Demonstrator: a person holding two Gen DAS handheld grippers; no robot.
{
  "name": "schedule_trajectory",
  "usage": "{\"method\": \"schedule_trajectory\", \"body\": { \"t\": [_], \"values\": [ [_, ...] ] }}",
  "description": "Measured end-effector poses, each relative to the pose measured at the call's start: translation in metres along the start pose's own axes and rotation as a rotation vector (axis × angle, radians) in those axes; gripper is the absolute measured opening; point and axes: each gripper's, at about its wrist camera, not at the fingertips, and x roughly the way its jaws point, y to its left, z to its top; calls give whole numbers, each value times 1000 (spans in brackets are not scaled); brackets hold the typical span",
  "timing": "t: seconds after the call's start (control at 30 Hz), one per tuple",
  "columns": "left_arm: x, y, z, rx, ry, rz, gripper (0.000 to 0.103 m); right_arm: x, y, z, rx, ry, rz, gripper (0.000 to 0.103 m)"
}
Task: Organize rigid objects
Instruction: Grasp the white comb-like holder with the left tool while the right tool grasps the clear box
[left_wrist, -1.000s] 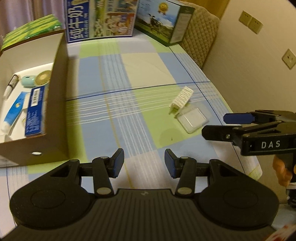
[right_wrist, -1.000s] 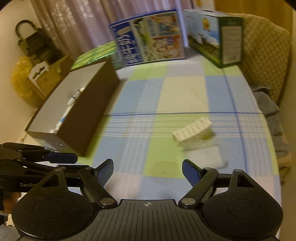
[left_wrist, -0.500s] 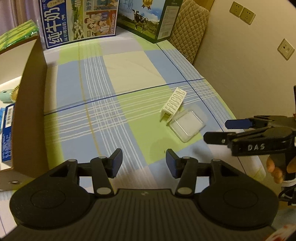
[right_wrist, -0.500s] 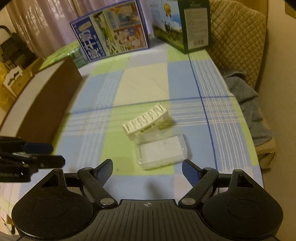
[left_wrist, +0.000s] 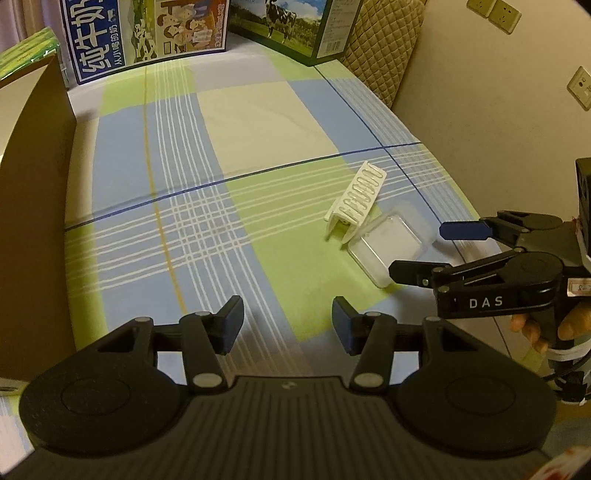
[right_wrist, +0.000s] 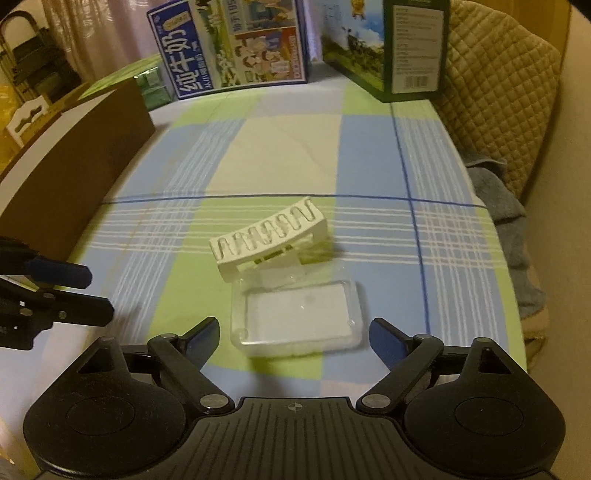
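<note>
A white slotted plastic holder (right_wrist: 267, 238) leans on the checked tablecloth, touching a clear flat plastic case (right_wrist: 297, 317) just in front of it. Both also show in the left wrist view, the holder (left_wrist: 356, 197) and the case (left_wrist: 388, 247) at right of centre. My right gripper (right_wrist: 291, 341) is open and empty, its fingers on either side of the case's near edge. It shows from the side in the left wrist view (left_wrist: 424, 251). My left gripper (left_wrist: 287, 325) is open and empty over the cloth, left of the case.
A brown cardboard box (left_wrist: 33, 206) stands along the left side; its inside is hidden now. Two milk cartons (right_wrist: 236, 48) (right_wrist: 402, 48) stand at the back. A quilted chair (right_wrist: 495, 85) and a grey cloth (right_wrist: 513, 229) lie off the right edge.
My right gripper has moved forward up to the clear case. My left gripper has swung right, so the box's contents have left its view.
</note>
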Motion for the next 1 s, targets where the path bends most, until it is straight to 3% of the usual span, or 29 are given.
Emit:
{"method": "schedule_trajectory", "body": {
  "t": [0.43, 0.6, 0.87, 1.0],
  "values": [
    [17, -3, 11, 11, 15, -7, 48, 22, -2, 1, -68, 24, -57, 89],
    [25, -9, 16, 34, 13, -19, 48, 21, -8, -1, -78, 17, -71, 83],
    [39, -30, 34, 133, -18, -63, 48, 16, -31, -2, -26, 2, -117, 83],
    [50, -40, 44, 190, -33, -63, 54, 13, -40, -1, -13, -4, -132, 83]
  ]
}}
